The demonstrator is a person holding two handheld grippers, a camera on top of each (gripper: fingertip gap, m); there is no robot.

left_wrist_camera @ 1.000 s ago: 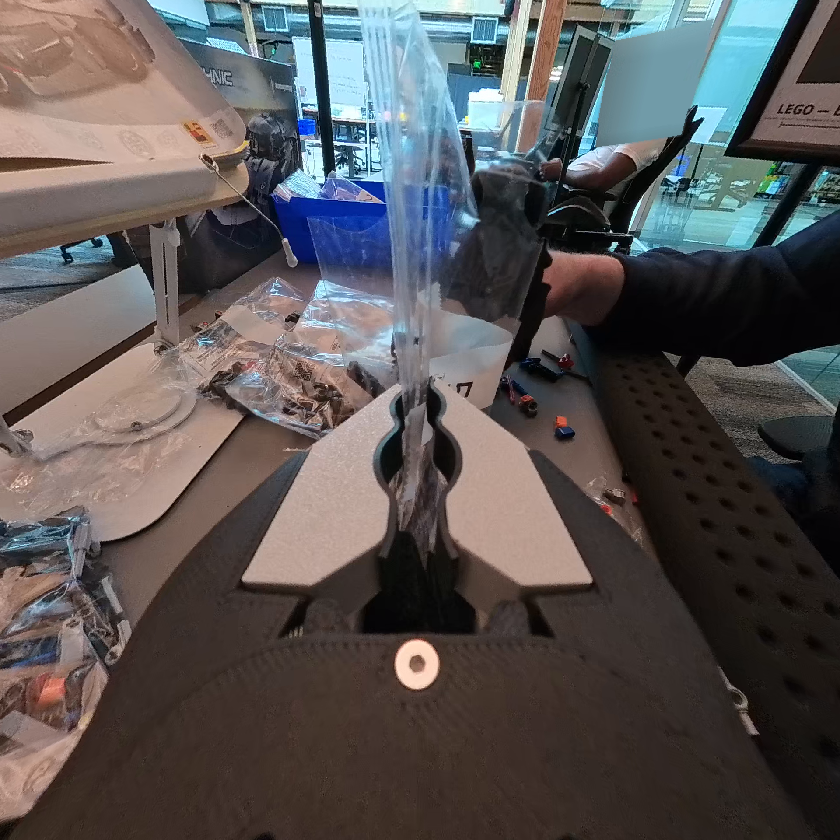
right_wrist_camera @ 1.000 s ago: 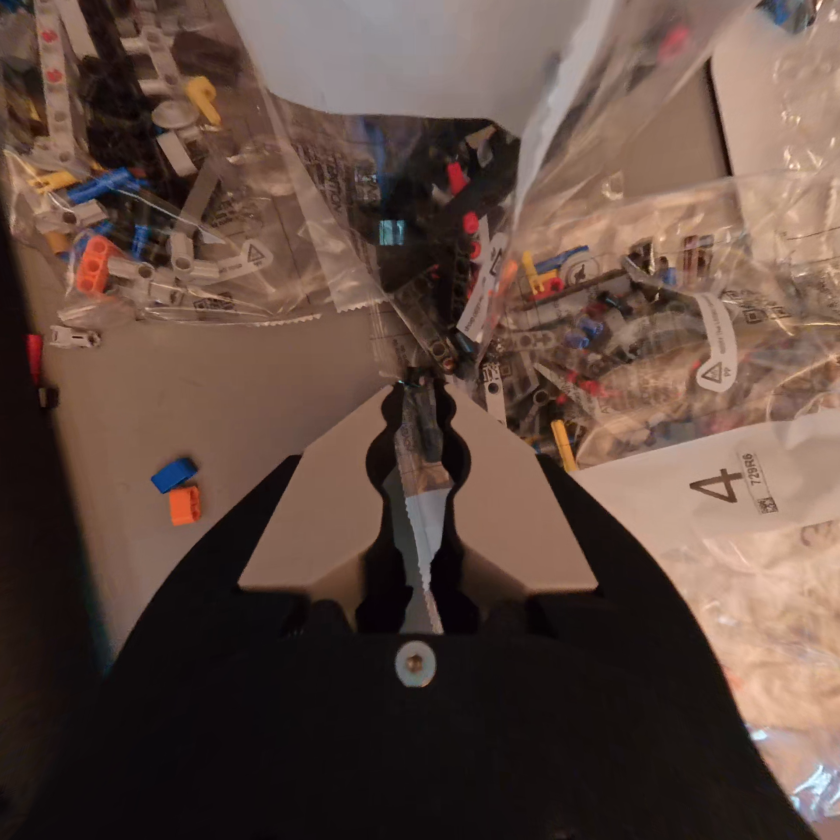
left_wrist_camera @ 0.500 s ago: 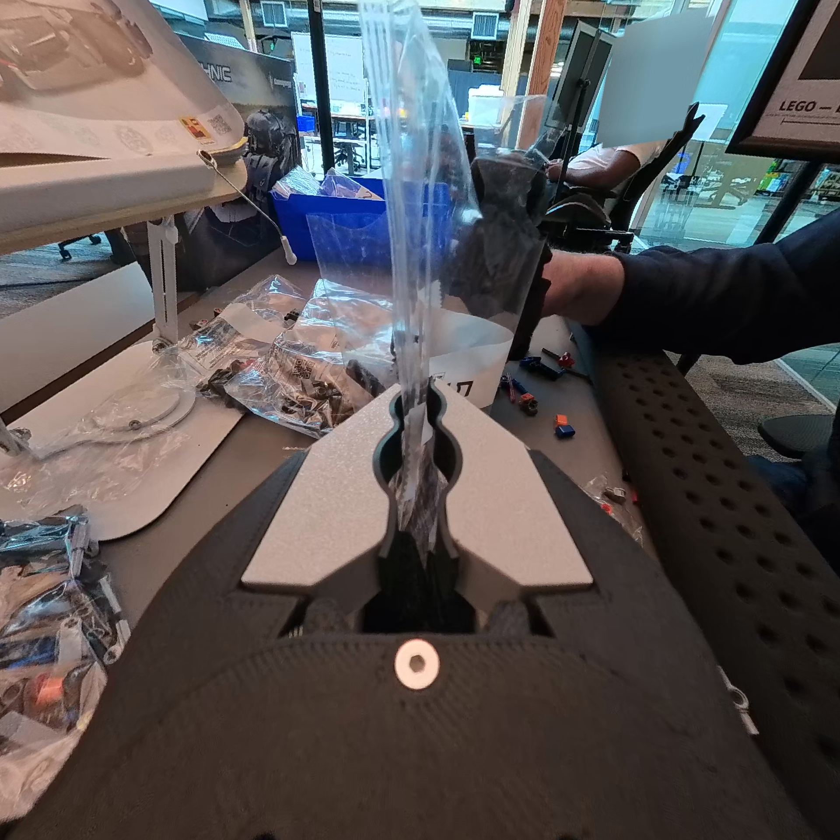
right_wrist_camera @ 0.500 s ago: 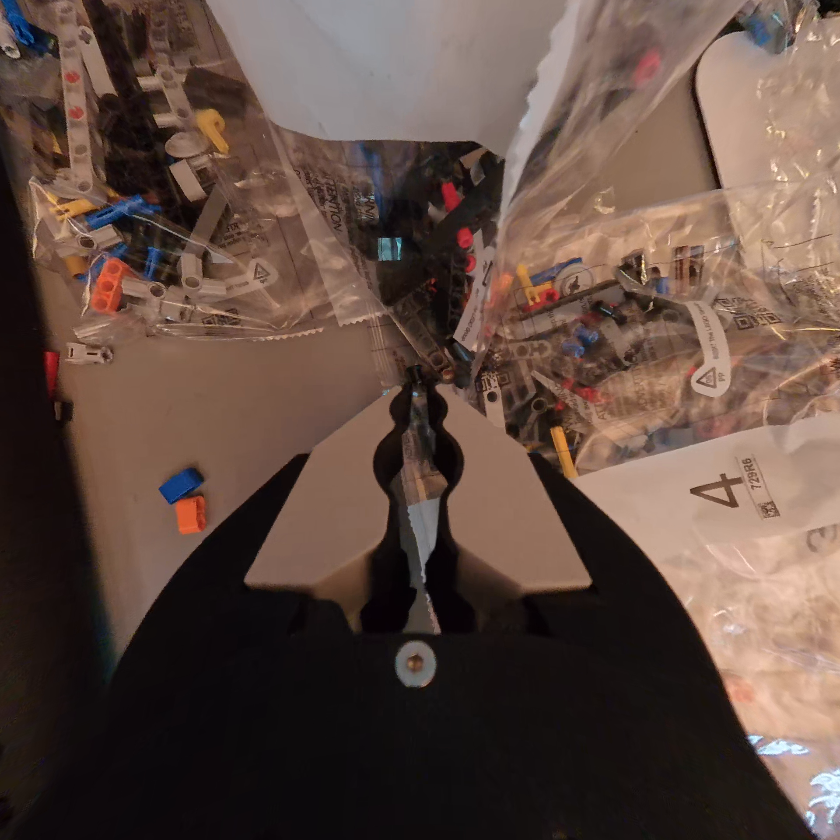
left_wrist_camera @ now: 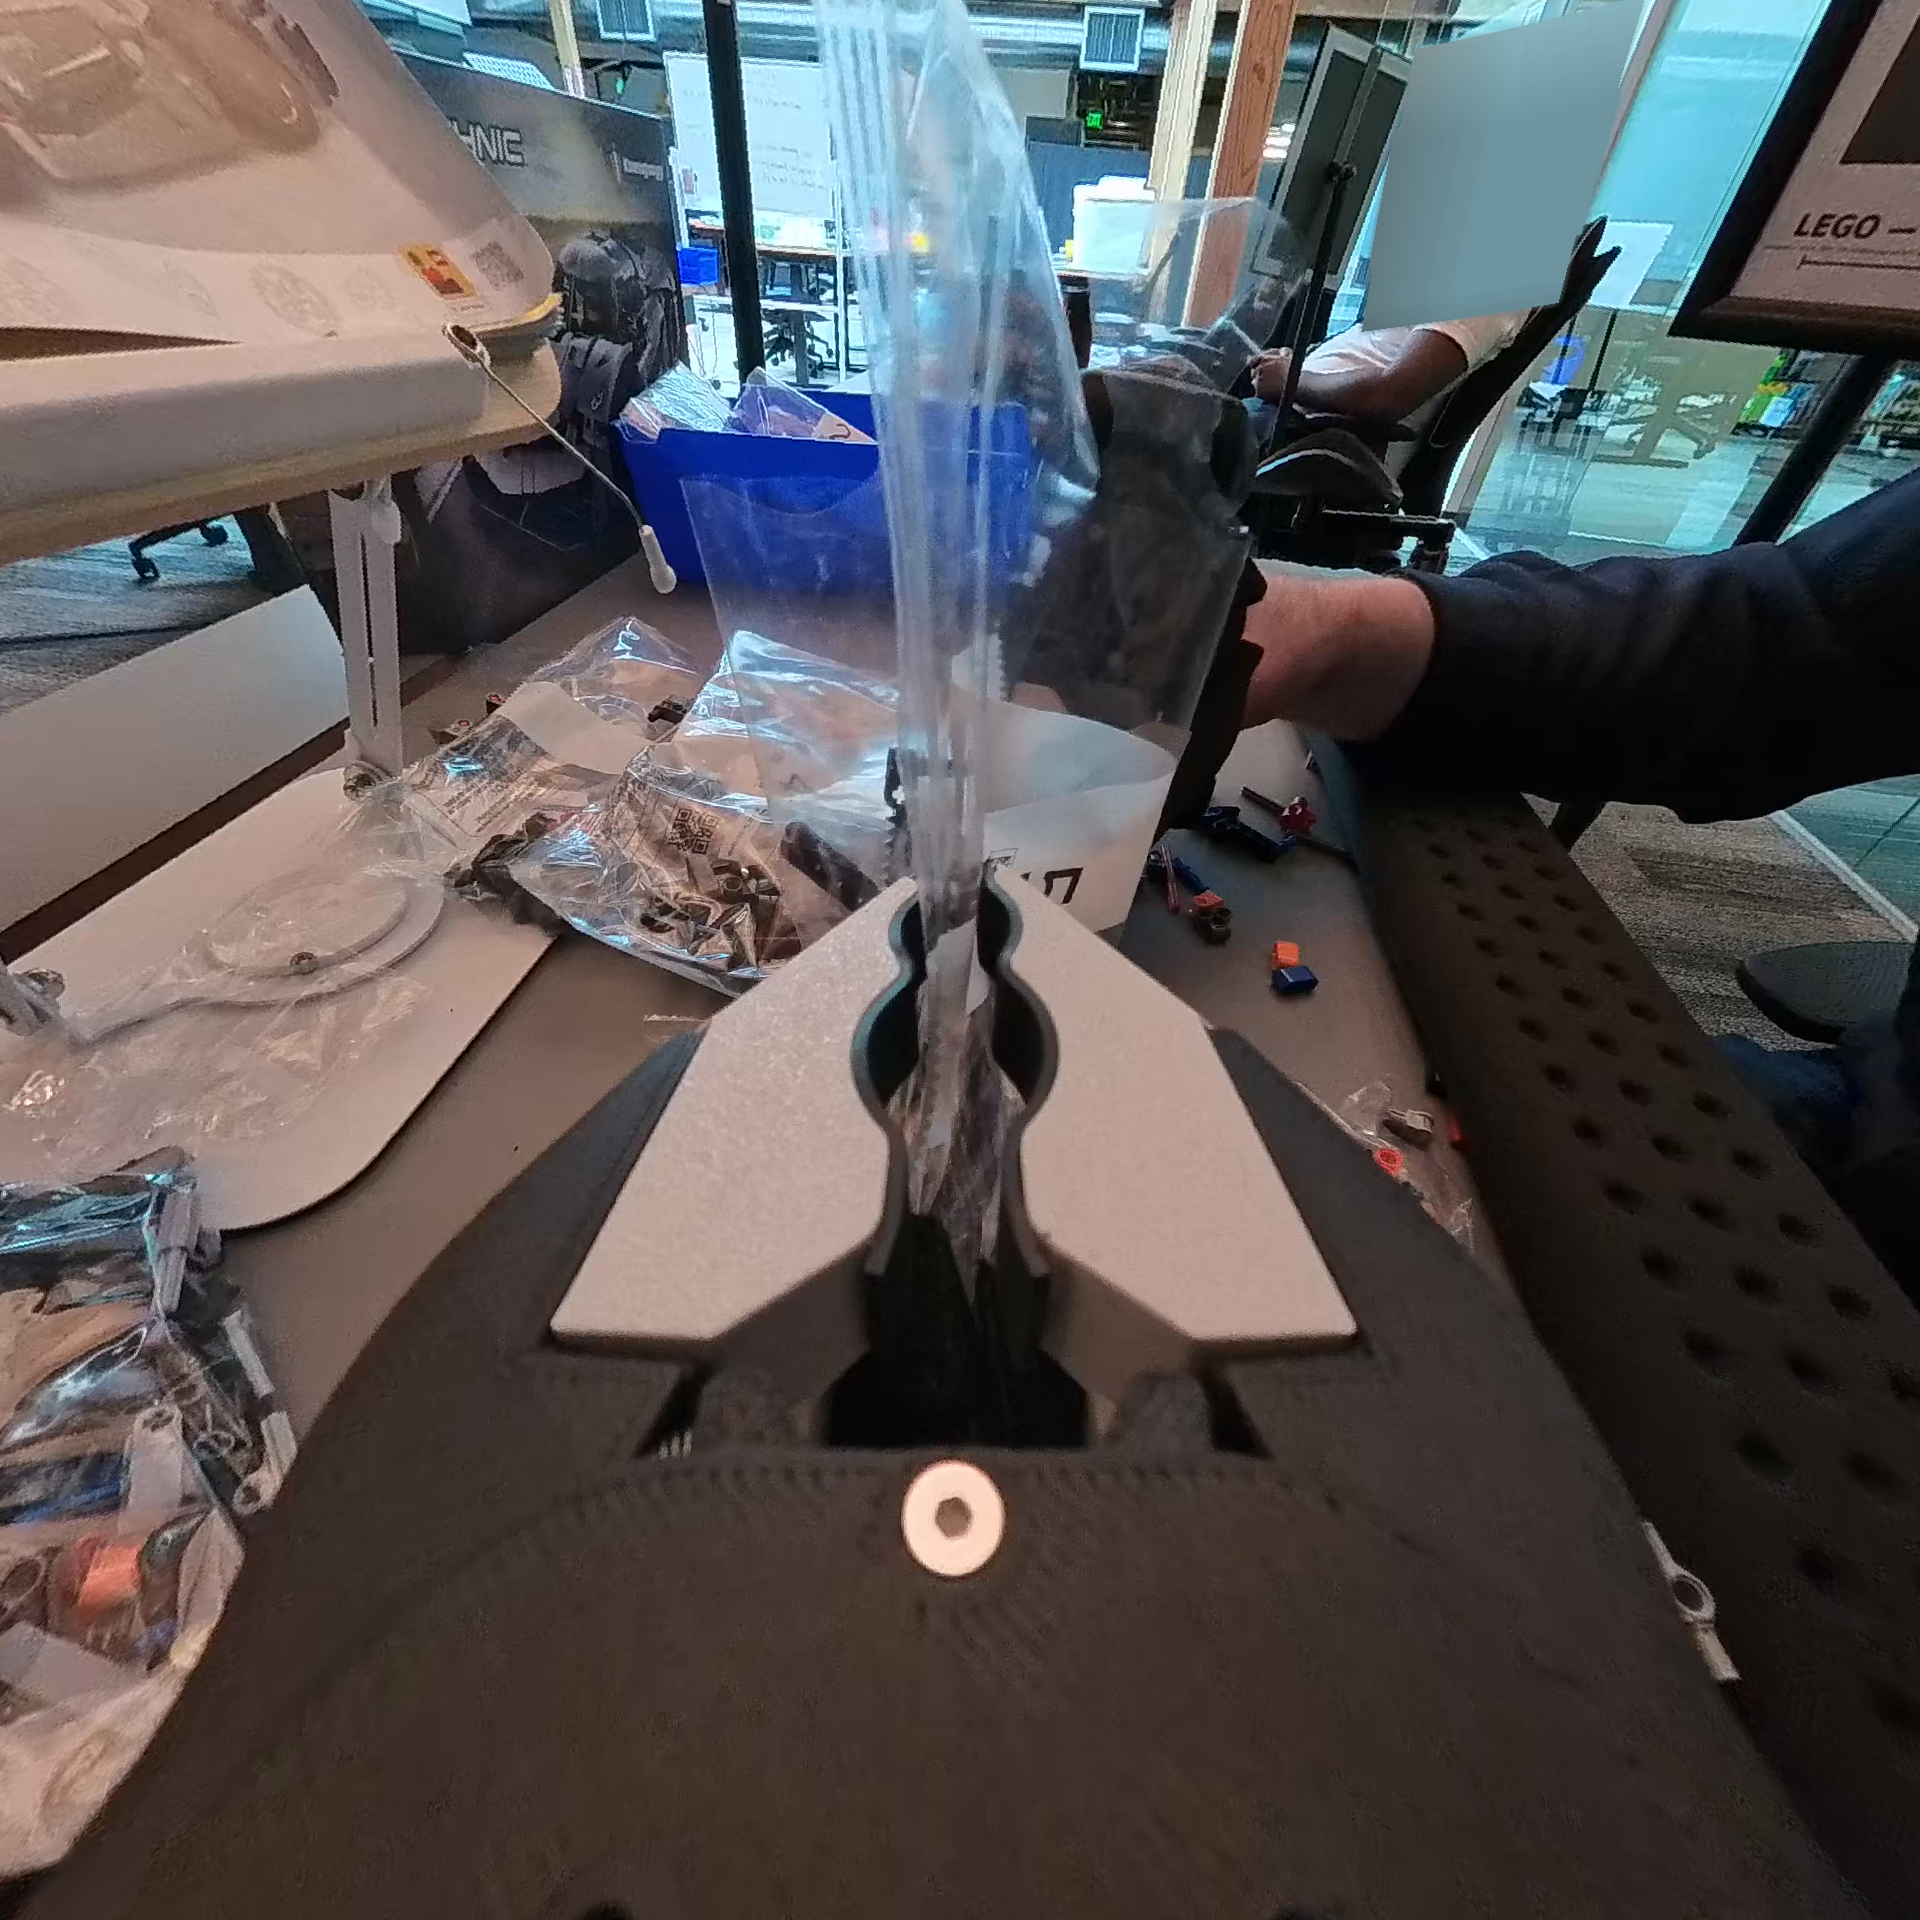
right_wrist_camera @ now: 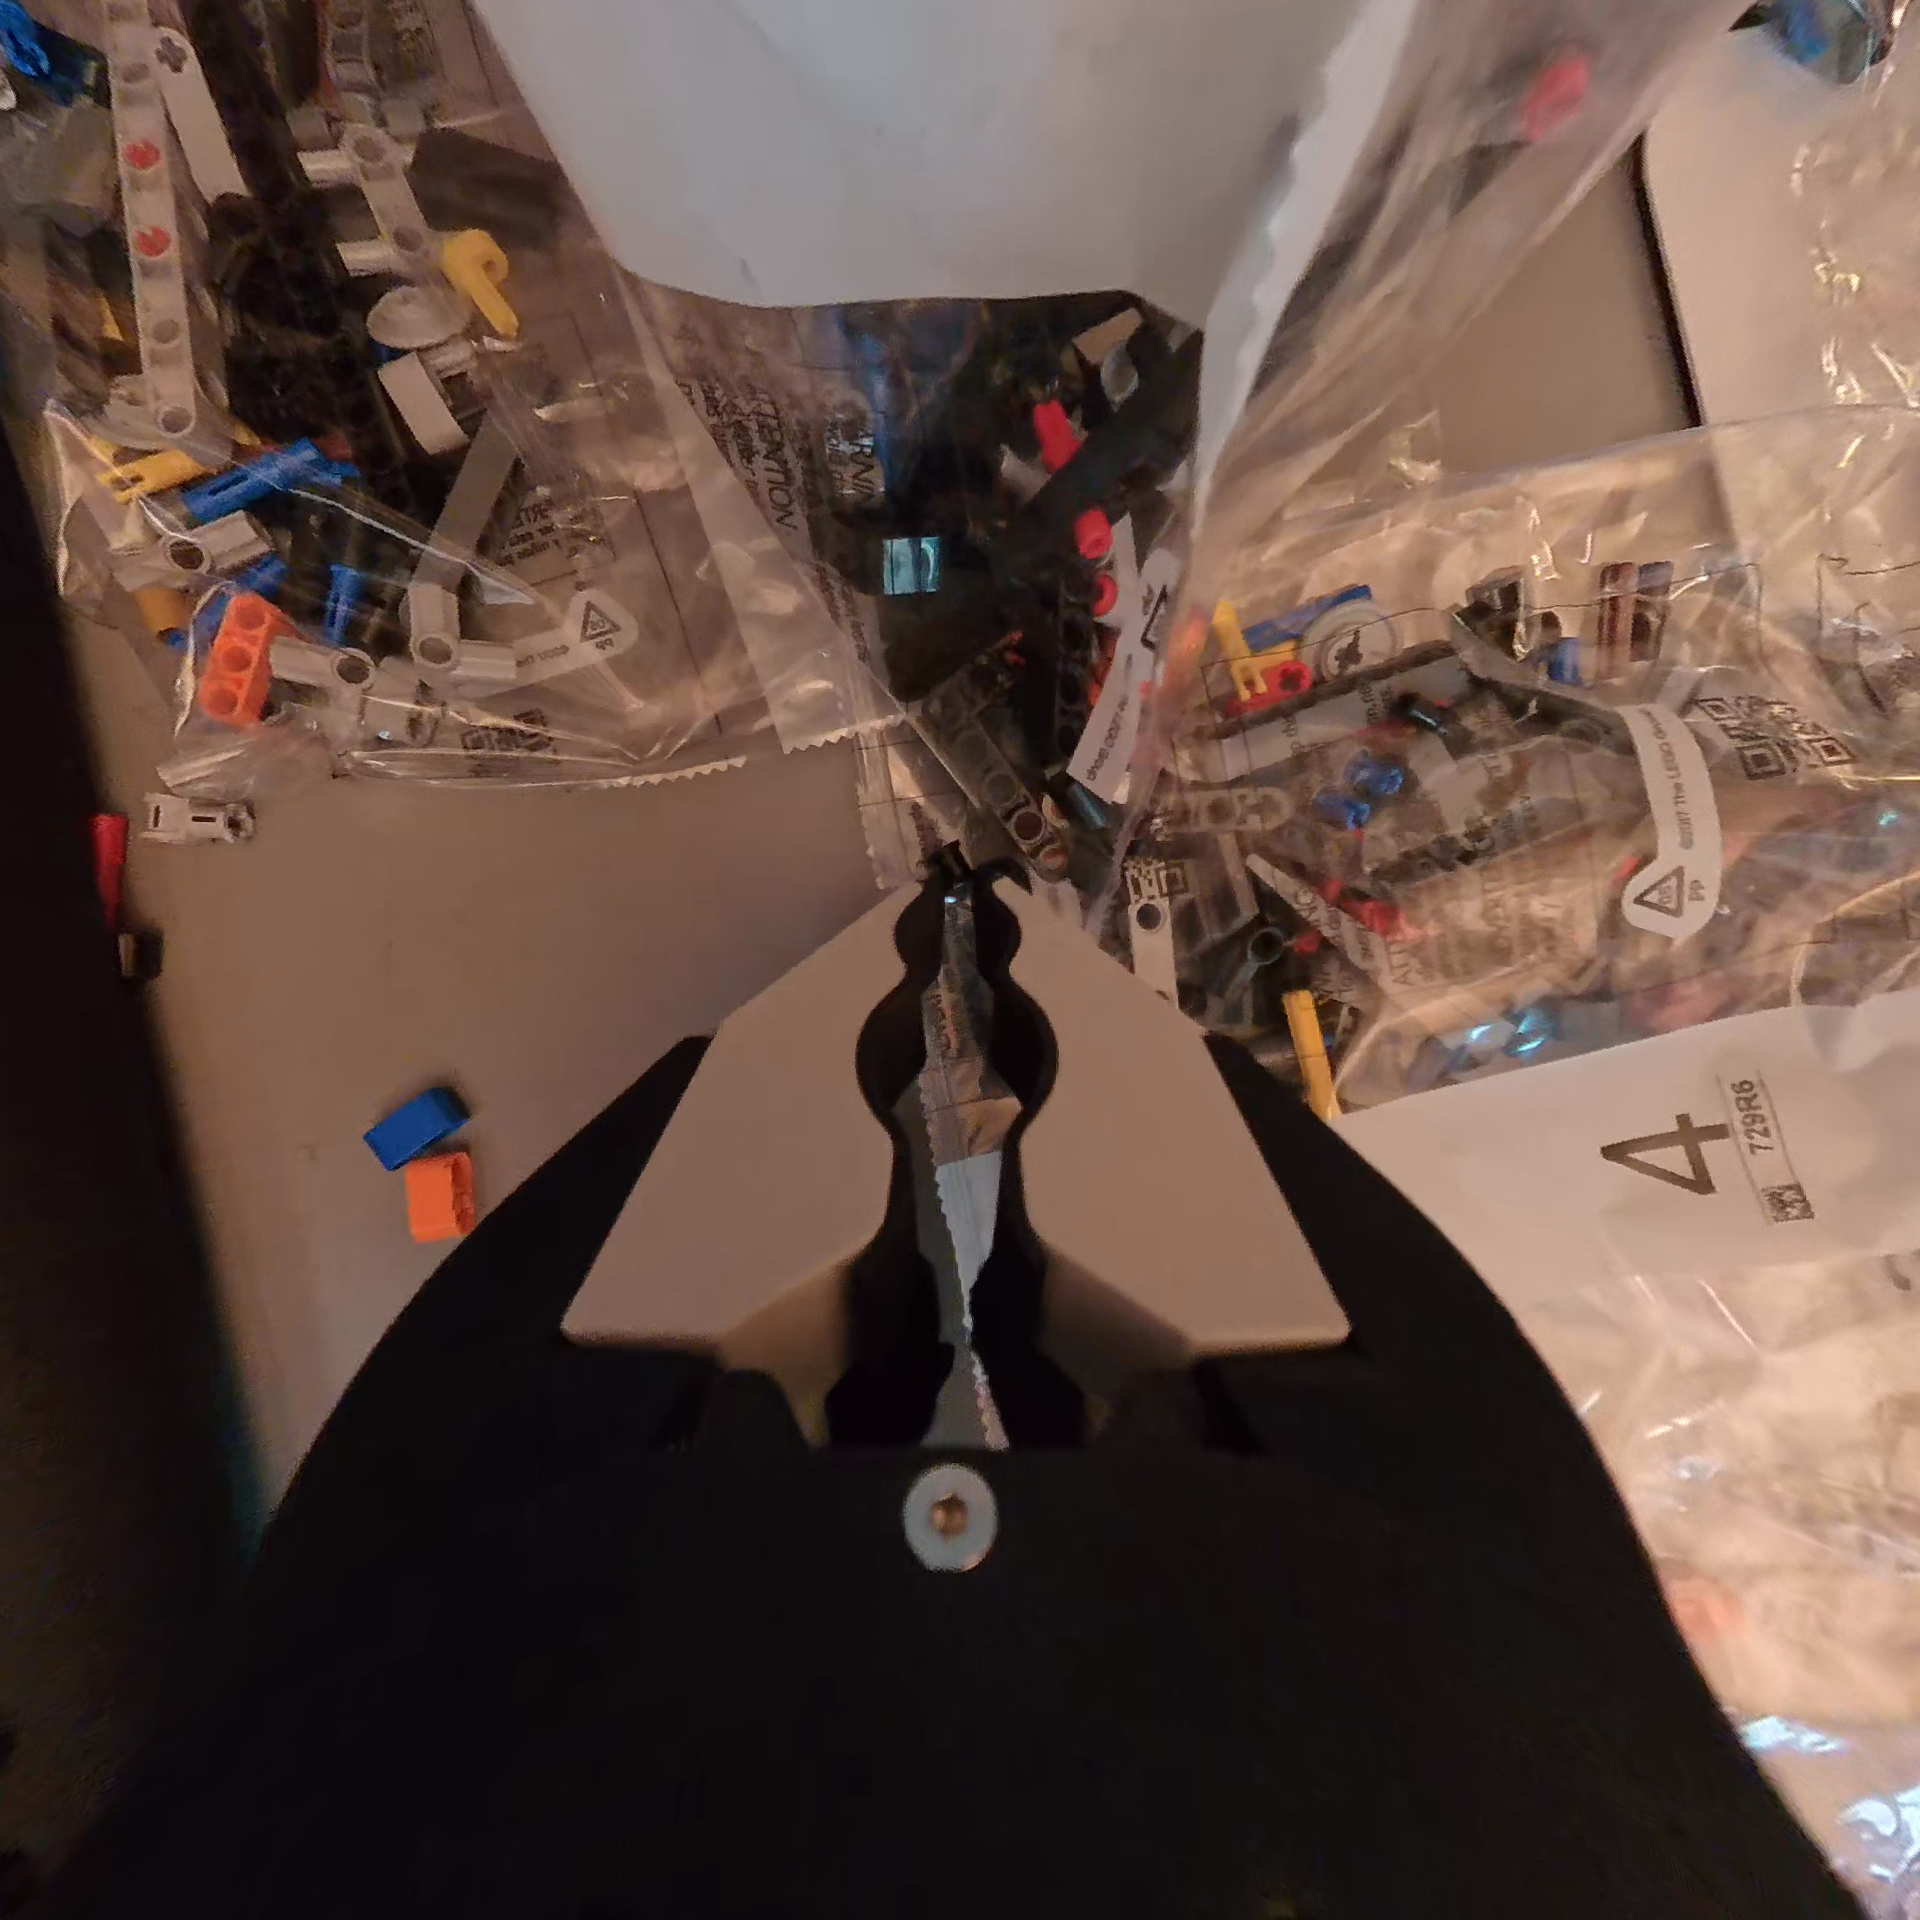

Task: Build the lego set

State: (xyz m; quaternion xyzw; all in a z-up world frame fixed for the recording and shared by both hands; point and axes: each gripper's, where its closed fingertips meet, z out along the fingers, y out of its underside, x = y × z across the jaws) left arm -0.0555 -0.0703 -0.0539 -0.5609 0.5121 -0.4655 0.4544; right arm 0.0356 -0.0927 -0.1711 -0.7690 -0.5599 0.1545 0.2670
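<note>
My left gripper (left_wrist_camera: 951,904) is shut on one edge of a clear plastic bag (left_wrist_camera: 935,436) that stands up tall from its jaws. The right gripper (left_wrist_camera: 1153,520) shows farther off in the left wrist view, held by a hand, behind the same bag. In the right wrist view my right gripper (right_wrist_camera: 961,883) is shut on the serrated edge of the clear plastic bag (right_wrist_camera: 956,1195), above a heap of sealed bags of Lego parts (right_wrist_camera: 1403,810). A blue piece (right_wrist_camera: 416,1125) and an orange piece (right_wrist_camera: 442,1197) lie loose on the grey table to the left.
More bags of parts (left_wrist_camera: 665,831) lie mid-table, with another bag (left_wrist_camera: 104,1455) at front left. A white stand (left_wrist_camera: 364,665) holds an instruction booklet (left_wrist_camera: 208,208) at left. A blue bin (left_wrist_camera: 831,488) stands at the back. A black perforated panel (left_wrist_camera: 1662,1143) runs along the right. There is about 15 cm between the tips of the two grippers. From my right tips it is roughly 10 cm to the blue piece (right_wrist_camera: 416,1125); from my left, 20 cm. It turns up in the left wrist view (left_wrist_camera: 1292,972) as well.
The right gripper has shifted slightly over the bags, so the loose pieces and bags sit a little lower in its view. The left gripper holds the bag much as before.
</note>
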